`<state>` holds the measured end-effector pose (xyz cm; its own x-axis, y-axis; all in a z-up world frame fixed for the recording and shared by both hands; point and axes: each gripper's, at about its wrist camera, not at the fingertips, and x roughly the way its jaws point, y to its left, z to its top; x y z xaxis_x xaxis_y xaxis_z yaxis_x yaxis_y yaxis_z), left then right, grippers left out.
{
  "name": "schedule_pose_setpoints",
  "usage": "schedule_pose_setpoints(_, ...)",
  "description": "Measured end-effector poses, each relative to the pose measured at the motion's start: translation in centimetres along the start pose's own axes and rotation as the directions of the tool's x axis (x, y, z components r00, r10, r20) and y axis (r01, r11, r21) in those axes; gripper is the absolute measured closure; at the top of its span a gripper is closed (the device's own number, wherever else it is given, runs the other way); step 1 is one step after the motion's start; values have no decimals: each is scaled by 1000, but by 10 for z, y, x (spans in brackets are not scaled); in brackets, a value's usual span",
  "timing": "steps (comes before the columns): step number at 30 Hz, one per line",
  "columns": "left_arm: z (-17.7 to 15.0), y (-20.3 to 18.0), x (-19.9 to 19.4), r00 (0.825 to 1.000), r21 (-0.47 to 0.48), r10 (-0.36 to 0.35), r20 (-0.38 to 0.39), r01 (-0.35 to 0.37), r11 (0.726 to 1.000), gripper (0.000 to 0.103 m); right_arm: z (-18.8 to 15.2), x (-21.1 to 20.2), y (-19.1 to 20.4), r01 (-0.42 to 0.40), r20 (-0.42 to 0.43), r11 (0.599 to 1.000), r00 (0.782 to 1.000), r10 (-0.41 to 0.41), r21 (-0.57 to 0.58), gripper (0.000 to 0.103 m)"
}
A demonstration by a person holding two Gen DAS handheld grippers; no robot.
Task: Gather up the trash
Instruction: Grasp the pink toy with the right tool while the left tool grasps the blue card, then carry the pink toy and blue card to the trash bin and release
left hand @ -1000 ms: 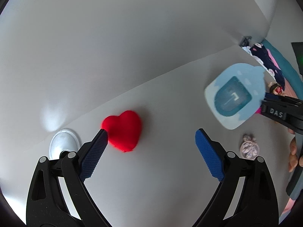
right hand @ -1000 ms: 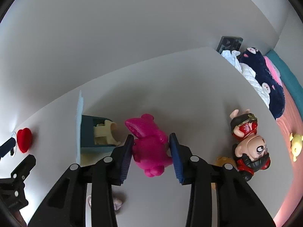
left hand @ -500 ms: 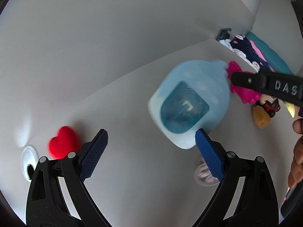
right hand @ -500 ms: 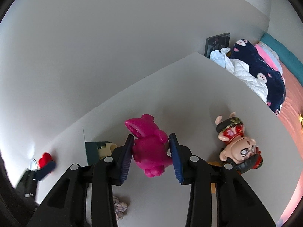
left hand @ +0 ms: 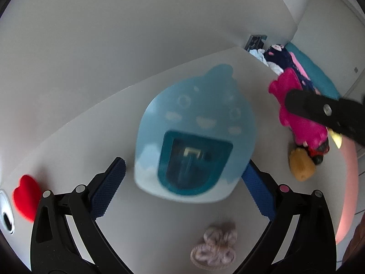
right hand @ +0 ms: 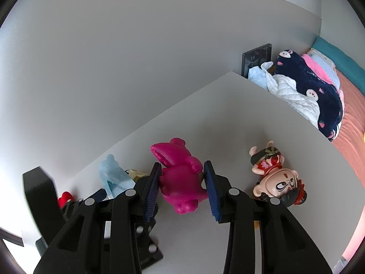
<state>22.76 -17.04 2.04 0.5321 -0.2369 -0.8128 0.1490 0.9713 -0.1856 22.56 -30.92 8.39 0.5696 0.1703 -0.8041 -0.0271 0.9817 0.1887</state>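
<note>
The left gripper [left hand: 184, 182] has swung from the heart [left hand: 26, 197] to the bin [left hand: 194, 137], jaws opening wide. The right gripper [right hand: 182, 189] stays clamped on the pink toy [right hand: 180, 178].

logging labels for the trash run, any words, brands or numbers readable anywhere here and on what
No text can be read in either view.
Blue bin: only a printed face of circles and ovals, no letters.
Right gripper: the arm seen from the left wrist is blurred, no lettering legible.
Dark panel behind the bedding: faint pale marks, too small to read.
Doll: painted face only.
</note>
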Motion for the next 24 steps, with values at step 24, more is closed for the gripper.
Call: schedule_pose_setpoints(24, -39, -47, -97, 991, 102, -58, 123, 46, 994, 27, -59, -101, -33, -13, 72, 997, 997, 7, 79, 63)
